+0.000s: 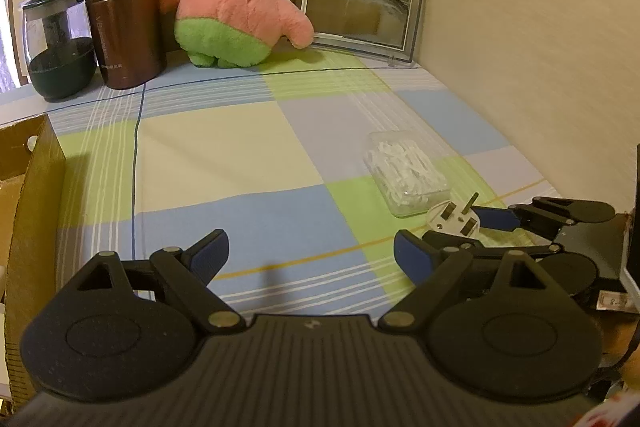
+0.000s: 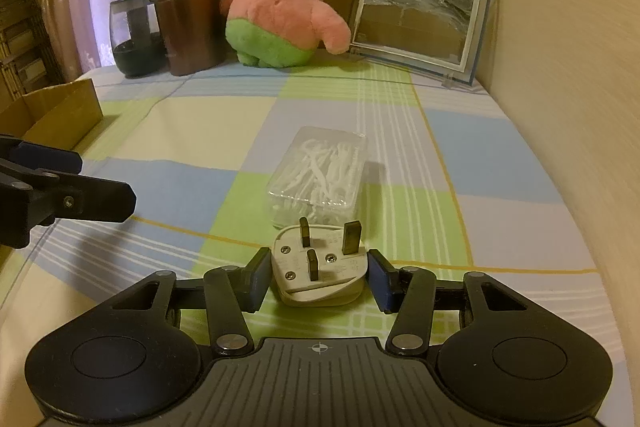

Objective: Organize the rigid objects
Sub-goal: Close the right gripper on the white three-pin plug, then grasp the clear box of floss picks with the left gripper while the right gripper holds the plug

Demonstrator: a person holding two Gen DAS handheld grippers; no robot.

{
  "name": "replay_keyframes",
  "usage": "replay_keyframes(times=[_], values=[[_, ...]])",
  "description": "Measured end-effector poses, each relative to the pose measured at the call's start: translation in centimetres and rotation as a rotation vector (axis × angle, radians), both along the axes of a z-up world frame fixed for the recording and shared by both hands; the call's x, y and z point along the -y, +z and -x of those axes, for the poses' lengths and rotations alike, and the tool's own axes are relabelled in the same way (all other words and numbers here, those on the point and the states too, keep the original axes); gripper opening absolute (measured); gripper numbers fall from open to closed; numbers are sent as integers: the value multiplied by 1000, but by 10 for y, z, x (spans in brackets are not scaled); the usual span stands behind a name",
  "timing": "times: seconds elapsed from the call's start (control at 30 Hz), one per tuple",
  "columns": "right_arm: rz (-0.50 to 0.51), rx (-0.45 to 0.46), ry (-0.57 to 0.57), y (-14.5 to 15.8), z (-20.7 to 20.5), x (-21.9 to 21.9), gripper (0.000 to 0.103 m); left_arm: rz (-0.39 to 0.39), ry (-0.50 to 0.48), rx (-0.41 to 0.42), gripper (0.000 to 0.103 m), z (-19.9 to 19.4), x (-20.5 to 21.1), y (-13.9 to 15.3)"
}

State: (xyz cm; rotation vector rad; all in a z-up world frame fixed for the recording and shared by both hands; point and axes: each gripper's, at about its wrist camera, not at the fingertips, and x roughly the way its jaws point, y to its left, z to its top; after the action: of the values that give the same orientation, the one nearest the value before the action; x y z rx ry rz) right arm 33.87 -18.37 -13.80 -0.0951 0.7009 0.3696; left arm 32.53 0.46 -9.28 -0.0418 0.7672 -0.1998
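My right gripper (image 2: 318, 277) sits low on the bench (image 2: 192, 131), its jaws on both sides of the white plug (image 2: 316, 267). The pads look like they touch the plug's sides, but I cannot tell if they squeeze it. The plug lies pins up, just beside the clear box (image 2: 320, 171). My left gripper (image 1: 310, 255) hangs wide open over bare cloth.

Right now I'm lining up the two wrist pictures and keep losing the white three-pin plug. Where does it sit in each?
Left wrist view: the white plug is low on the right, past the open left tongs, pins up.
Right wrist view: the plug is bottom centre, between the pads of the right tongs.
Shared landmark: the clear box of floss picks lies just beyond it in both.
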Motion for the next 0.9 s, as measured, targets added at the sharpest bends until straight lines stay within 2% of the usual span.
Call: replay_keyframes(times=[0.2,0.43,0.73,0.9], values=[[-4,4,-29,6,2,6,47,-3,1,-2,87,-4,2,-3],[9,10,-125,17,1,26,47,17,-11,-2,87,-14,13,-8],[-2,-10,-270,24,-7,67,47,48,-70,22,87,-38,53,-12],[-23,-21,-312,23,-8,84,47,49,-104,29,87,-52,79,-19]])
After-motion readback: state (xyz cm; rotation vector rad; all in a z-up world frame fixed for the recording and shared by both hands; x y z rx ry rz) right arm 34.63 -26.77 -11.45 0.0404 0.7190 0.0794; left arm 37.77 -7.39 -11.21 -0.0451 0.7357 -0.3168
